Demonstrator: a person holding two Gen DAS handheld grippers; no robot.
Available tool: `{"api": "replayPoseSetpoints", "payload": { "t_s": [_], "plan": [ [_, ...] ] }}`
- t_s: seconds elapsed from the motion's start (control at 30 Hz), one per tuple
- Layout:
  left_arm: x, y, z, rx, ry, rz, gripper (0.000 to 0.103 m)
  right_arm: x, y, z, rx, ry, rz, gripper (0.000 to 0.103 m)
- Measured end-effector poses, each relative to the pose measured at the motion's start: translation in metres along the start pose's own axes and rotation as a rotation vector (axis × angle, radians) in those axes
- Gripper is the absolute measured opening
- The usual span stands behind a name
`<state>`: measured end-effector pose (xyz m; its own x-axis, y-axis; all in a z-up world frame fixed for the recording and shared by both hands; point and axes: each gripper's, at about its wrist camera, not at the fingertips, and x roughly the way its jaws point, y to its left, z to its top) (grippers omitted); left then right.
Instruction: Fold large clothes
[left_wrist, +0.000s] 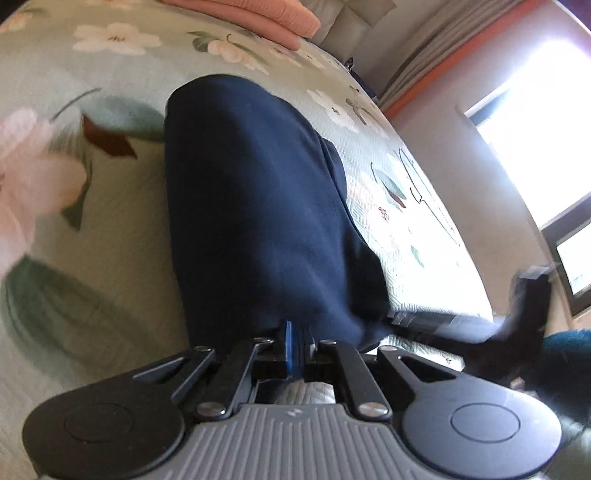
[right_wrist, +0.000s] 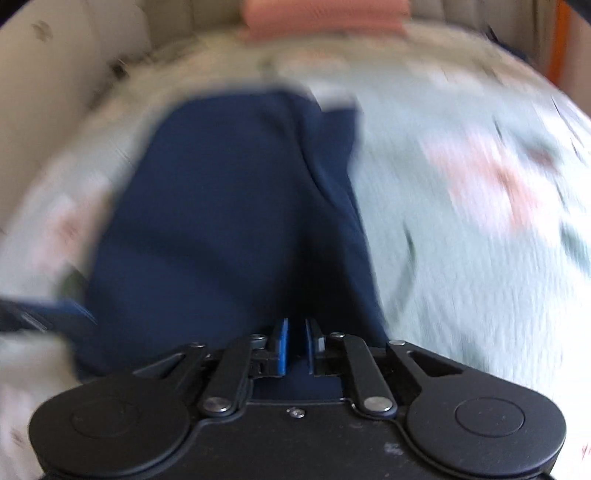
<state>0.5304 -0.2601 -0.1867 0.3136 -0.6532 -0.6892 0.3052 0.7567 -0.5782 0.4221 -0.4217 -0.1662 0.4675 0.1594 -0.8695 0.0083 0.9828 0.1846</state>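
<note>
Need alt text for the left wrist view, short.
The left gripper, shut, pinches the near edge of a long navy blue fabric garment stretched away across a pale green floral quilted bedspread. Folded pink cloth lies at the far end, a bright window to the right, and the blurred right gripper meets the garment's edge.

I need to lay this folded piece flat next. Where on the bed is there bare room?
Bare bedspread lies open on both sides of the navy garment: the wide floral stretch on its left in the left view and the strip toward the window. The pink folded stack crowds the headboard end.
</note>
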Motion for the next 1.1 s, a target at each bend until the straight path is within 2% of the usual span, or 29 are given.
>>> {"api": "replayPoseSetpoints", "payload": {
  "t_s": [0.03, 0.1, 0.2, 0.23, 0.27, 0.33, 0.4, 0.43, 0.47, 0.5, 0.53, 0.63, 0.67, 0.77, 0.8, 0.83, 0.9, 1.1],
  "plan": [
    [0.004, 0.009, -0.006, -0.024, 0.013, -0.008, 0.003, -0.005, -0.009, -0.007, 0.033, -0.018, 0.024, 0.000],
    [0.009, 0.021, -0.015, -0.075, 0.034, -0.034, 0.003, -0.015, -0.011, -0.011, 0.029, -0.008, 0.018, 0.000],
    [0.007, 0.018, -0.019, -0.047, 0.038, -0.018, 0.003, -0.023, -0.018, -0.020, 0.034, 0.019, -0.003, 0.000],
    [0.005, 0.019, -0.020, -0.053, 0.041, -0.016, 0.003, -0.026, -0.020, -0.026, 0.057, 0.039, -0.021, 0.004],
    [0.002, 0.023, -0.021, -0.067, 0.043, -0.016, 0.003, -0.028, -0.028, -0.028, 0.087, 0.058, -0.035, 0.013],
    [-0.005, 0.029, -0.022, -0.111, 0.043, -0.017, 0.003, -0.040, -0.042, -0.029, 0.160, 0.059, -0.027, 0.015],
    [-0.014, 0.028, -0.021, -0.103, 0.051, 0.015, 0.004, -0.053, -0.053, -0.026, 0.204, 0.032, -0.013, 0.030],
    [-0.018, 0.024, -0.021, -0.072, 0.061, 0.056, 0.007, -0.058, -0.056, -0.022, 0.210, 0.010, -0.018, 0.052],
    [-0.020, 0.020, -0.020, -0.039, 0.073, 0.099, 0.014, -0.063, -0.058, -0.018, 0.211, -0.017, -0.021, 0.067],
    [-0.023, 0.020, -0.020, -0.014, 0.080, 0.133, 0.027, -0.067, -0.058, -0.012, 0.205, -0.046, -0.013, 0.069],
    [-0.027, 0.022, -0.018, -0.007, 0.081, 0.153, 0.033, -0.068, -0.062, -0.003, 0.199, -0.067, 0.001, 0.070],
    [-0.039, 0.035, -0.009, -0.092, 0.048, 0.150, 0.043, -0.063, -0.059, 0.020, 0.161, -0.112, 0.042, 0.083],
    [-0.043, 0.038, -0.004, -0.119, 0.021, 0.135, 0.046, -0.061, -0.056, 0.026, 0.151, -0.120, 0.049, 0.083],
    [-0.048, 0.038, 0.015, -0.139, -0.048, 0.094, 0.066, -0.047, -0.049, 0.041, 0.132, -0.123, 0.064, 0.084],
    [-0.046, 0.036, 0.021, -0.137, -0.056, 0.085, 0.081, -0.039, -0.047, 0.045, 0.129, -0.121, 0.080, 0.084],
    [-0.043, 0.035, 0.028, -0.133, -0.061, 0.077, 0.089, -0.032, -0.046, 0.046, 0.131, -0.123, 0.100, 0.084],
    [-0.033, 0.035, 0.038, -0.121, -0.061, 0.055, 0.089, -0.019, -0.045, 0.051, 0.147, -0.117, 0.138, 0.084],
    [0.006, 0.047, 0.055, -0.166, 0.010, 0.029, 0.089, 0.006, -0.056, 0.053, 0.220, -0.124, 0.197, 0.084]
  ]
}}
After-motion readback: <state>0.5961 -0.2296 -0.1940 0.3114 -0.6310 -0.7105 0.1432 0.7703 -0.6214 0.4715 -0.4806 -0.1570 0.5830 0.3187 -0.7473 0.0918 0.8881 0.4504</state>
